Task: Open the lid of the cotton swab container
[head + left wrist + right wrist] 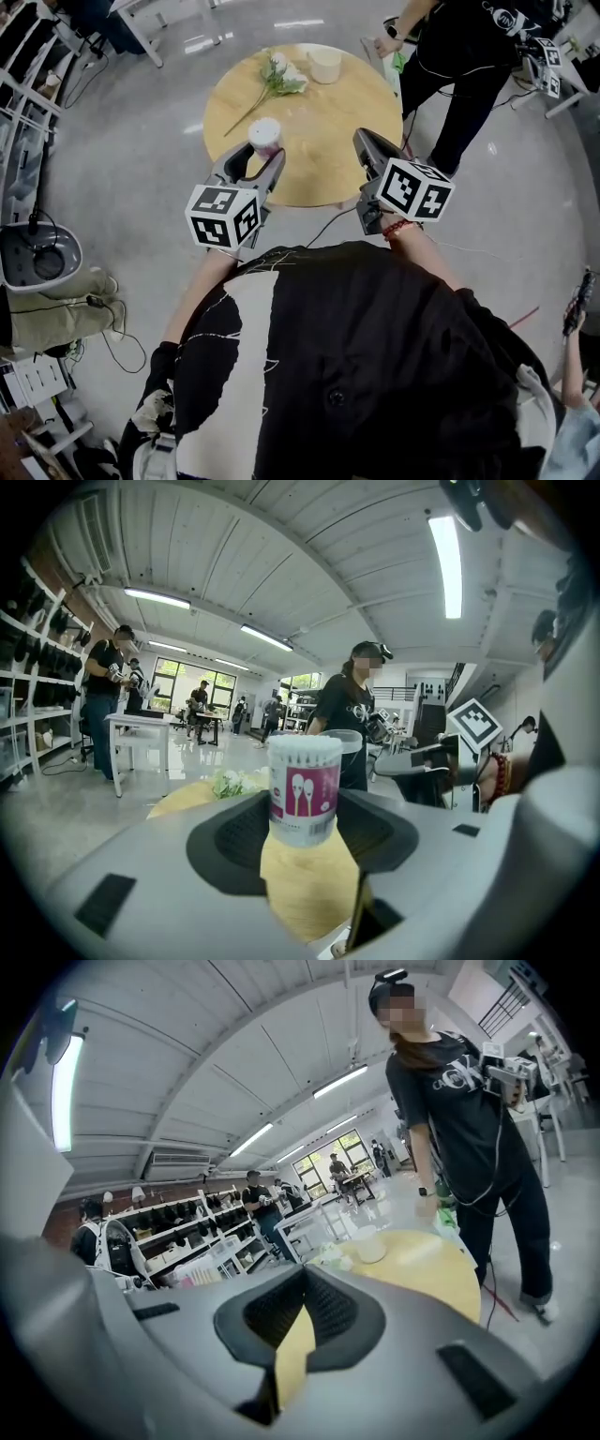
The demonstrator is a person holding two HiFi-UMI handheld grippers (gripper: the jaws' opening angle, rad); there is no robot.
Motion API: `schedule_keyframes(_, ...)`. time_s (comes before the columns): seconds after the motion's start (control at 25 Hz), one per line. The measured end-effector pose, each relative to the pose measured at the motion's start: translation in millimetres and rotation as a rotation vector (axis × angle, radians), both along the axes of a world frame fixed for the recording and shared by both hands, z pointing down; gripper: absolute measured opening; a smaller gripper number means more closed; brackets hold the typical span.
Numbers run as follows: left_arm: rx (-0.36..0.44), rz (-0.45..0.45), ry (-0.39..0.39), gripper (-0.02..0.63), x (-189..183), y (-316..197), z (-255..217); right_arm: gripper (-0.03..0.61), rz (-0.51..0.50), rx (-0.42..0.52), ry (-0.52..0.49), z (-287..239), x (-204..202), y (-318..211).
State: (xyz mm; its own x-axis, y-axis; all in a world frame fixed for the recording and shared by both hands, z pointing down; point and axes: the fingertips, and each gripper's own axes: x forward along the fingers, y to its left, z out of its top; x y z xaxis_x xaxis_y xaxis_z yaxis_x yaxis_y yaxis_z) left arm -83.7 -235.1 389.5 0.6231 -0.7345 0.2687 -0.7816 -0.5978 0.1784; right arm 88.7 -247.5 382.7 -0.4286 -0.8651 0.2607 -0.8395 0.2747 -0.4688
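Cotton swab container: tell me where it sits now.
Head view: the cotton swab container is upright at the round table's near-left edge, held between the left gripper's jaws.

Left claw (263, 157) apparently clamped; right claw (366, 141) closed, empty.

Round wooden table (319, 173), from above, two hand-held grippers at its near edge.
Table contents: white flower sprig (278, 77) at 11 o'clock; white cup (325, 66) at 12 o'clock; cotton swab container (264, 134), upright, pink label, at 8 o'clock, between the jaws of the left gripper (261, 152). Right gripper (364, 141) at 4 o'clock, jaws together, well apart from the container. Standing person (459, 66) in black off the table at 2 o'clock.
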Motion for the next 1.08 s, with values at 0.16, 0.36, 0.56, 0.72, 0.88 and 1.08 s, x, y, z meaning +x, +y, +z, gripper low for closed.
schedule_keyframes(0.16,0.000,-0.003,0.000,0.235,-4.8,-2.2,5.4,0.003,-0.010,-0.003,0.011,7.5,-6.0,-2.1)
schedule_keyframes(0.36,-0.001,-0.012,0.002,0.235,-8.6,-8.2,8.7,0.003,-0.016,-0.009,0.011,12.1,-8.9,-7.3)
schedule_keyframes(0.56,-0.001,-0.013,0.005,0.235,-9.8,-7.0,7.5,0.003,-0.014,-0.013,0.014,11.8,-9.7,-6.2)
schedule_keyframes(0.72,0.000,-0.017,0.006,0.235,-10.2,-5.9,4.4,0.003,-0.019,-0.016,0.016,10.0,-10.6,-4.8)
schedule_keyframes(0.88,0.000,-0.020,0.006,0.235,-12.1,-7.8,4.4,0.003,-0.023,-0.019,0.020,11.5,-12.7,-6.9)
schedule_keyframes(1.08,0.000,-0.024,0.010,0.235,-13.1,-10.4,9.1,0.003,-0.027,-0.016,0.025,16.6,-13.9,-9.4)
